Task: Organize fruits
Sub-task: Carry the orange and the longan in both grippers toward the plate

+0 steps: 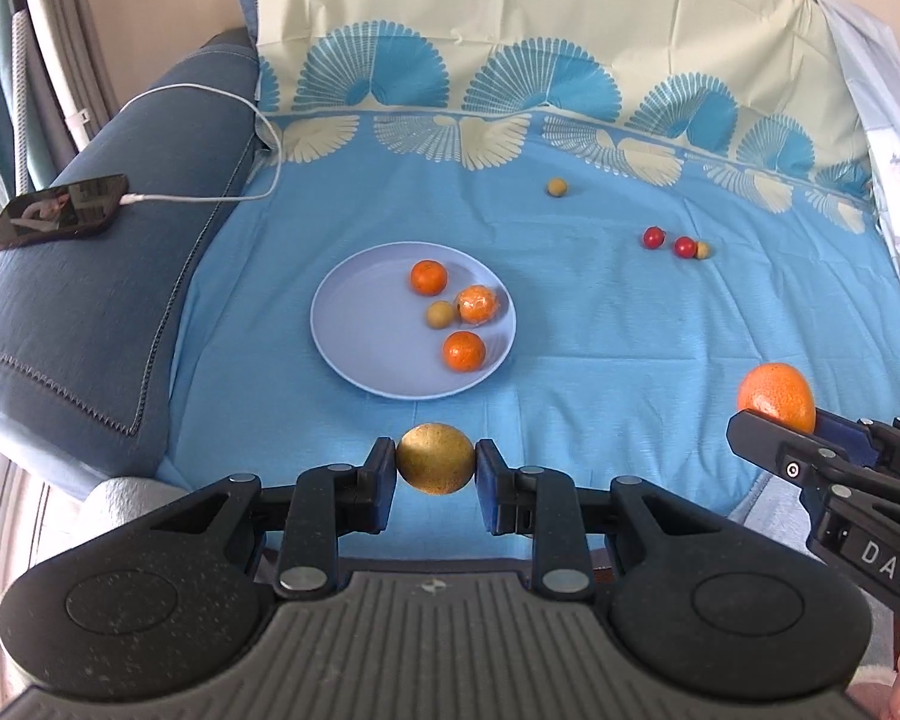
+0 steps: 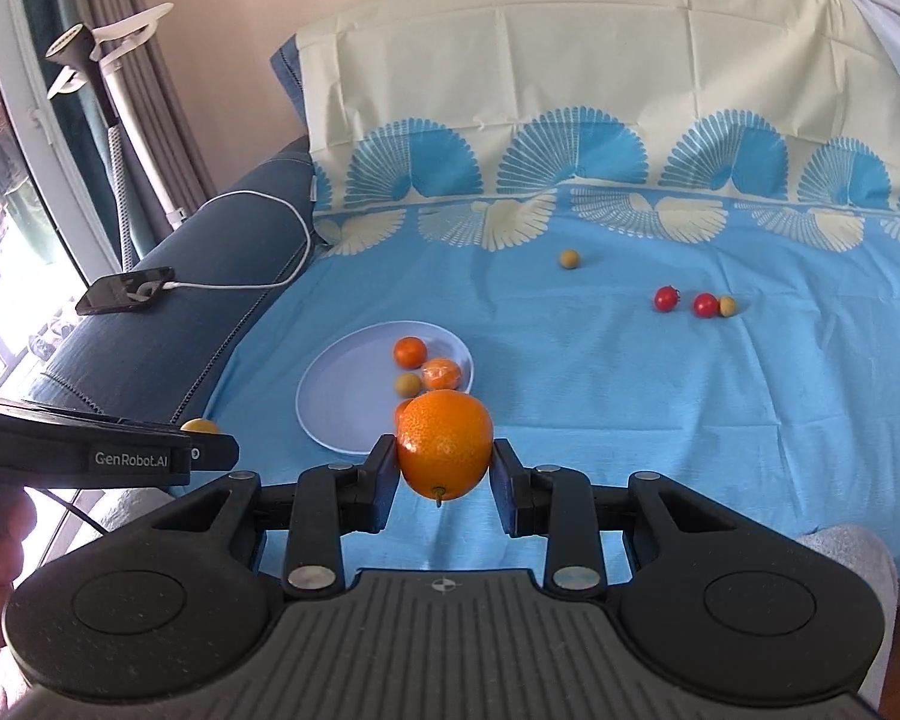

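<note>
The left gripper [image 1: 435, 468] is clamped on a yellow-brown round fruit [image 1: 435, 458]; both fingers [image 1: 383, 474] press its sides, and the fruit is held clear of the blue cloth [image 1: 600, 330]. The right gripper [image 2: 444, 468] is clamped on a large orange [image 2: 444, 450], stem end turned downward, with one finger on each side.

Ahead of the left fingers, close beyond the held fruit, sits a pale blue plate [image 1: 354, 312]. It carries three small oranges [image 1: 428, 276] and one small yellow-green fruit [image 1: 440, 314]; one of the oranges appears peeled or wrapped, though the view does not settle which. In the right wrist view the held orange overlaps the near rim of the plate and partly hides the nearest small orange.

Farther ahead and to the right of both pairs of fingers lie two red cherry tomatoes [image 1: 653, 237] and, touching the right one, a small yellow-green fruit [image 1: 701, 250]. Another small yellow-green fruit [image 1: 557, 186] lies alone beyond the plate.

To the left of the fingers, a phone [image 1: 60, 213] with a white cable [image 1: 210, 199] rests on the sofa arm [image 1: 90, 312].
</note>
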